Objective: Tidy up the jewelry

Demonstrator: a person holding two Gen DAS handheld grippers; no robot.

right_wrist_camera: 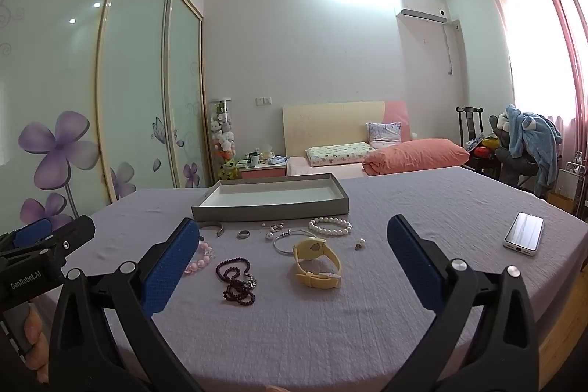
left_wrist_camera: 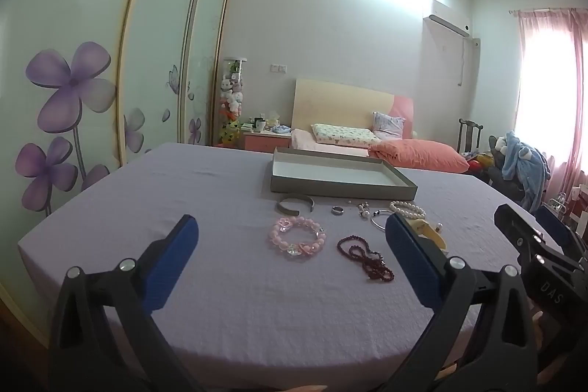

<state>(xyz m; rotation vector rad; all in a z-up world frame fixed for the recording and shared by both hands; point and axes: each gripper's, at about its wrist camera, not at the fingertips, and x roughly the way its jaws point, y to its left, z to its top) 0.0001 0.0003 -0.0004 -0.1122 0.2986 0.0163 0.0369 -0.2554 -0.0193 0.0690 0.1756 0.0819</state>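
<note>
We've got both grippers, left and right, fingers apart, empty. Jewelry: pink bracelet, yellow watch, pearls mid-worktop, unobstructed; grey tray behind; phone near right edge.

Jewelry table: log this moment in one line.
tray empty | jewelry on cloth | left hand-held gripper open | right hand-held gripper open | nothing held
</note>
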